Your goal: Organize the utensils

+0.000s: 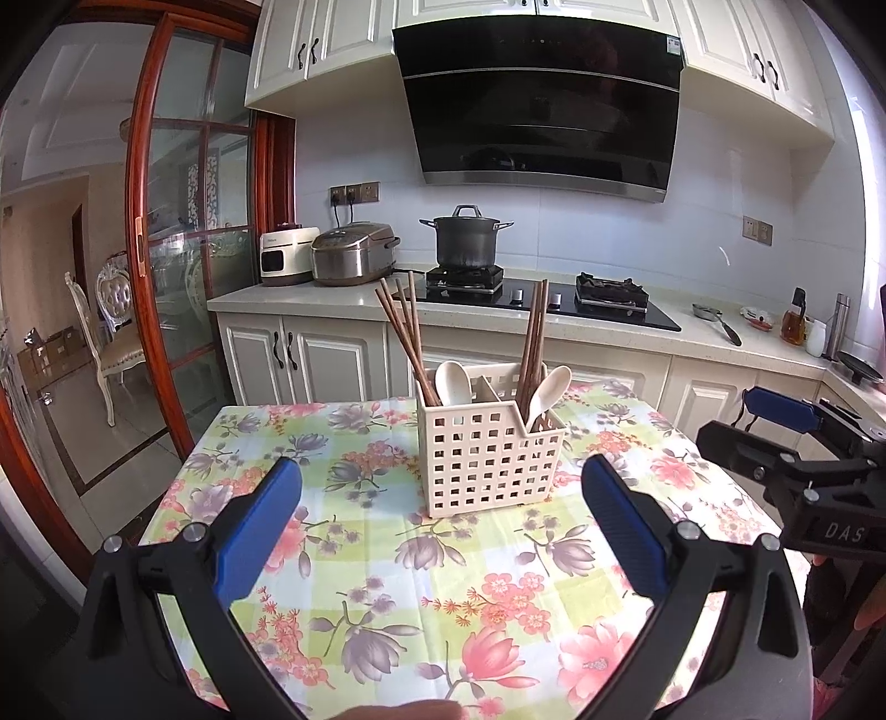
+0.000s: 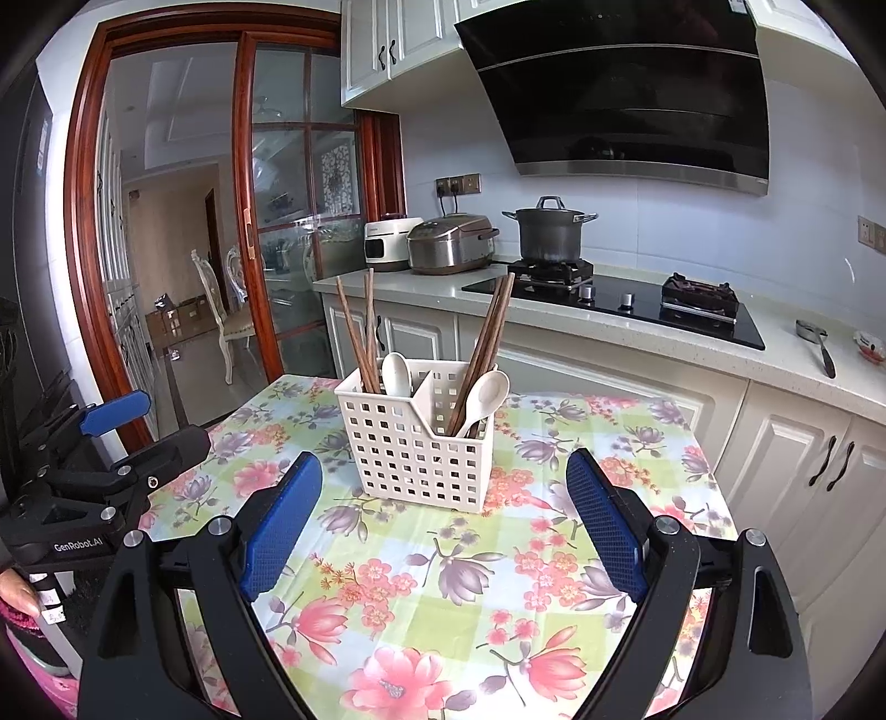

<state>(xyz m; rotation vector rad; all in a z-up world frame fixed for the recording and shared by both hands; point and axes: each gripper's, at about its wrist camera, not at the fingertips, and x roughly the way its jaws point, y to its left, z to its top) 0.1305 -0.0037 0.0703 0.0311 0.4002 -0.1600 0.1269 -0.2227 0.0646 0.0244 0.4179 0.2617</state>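
Both hand-held grippers, left point(image 1: 440, 509) and right point(image 2: 443, 509), spread wide and empty, short of the basket point(image 1: 487, 443).

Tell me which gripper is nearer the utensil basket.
About level; I cannot tell a nearer one. Left gripper faces the basket head-on; right gripper faces it from slightly right. Both open, empty.

Both views were bright, even daylight, no harsh shadows. Strong barrel distortion: door frame point(image 1: 141, 232) and cabinets point(image 2: 387, 44) bowed, black vignette filled corners. Range hood point(image 1: 540, 105) glass carried soft reflections. Blown-out glare sat on right edge of left view. Tablecloth point(image 2: 443, 559) sharp; far doorway room slightly soft.
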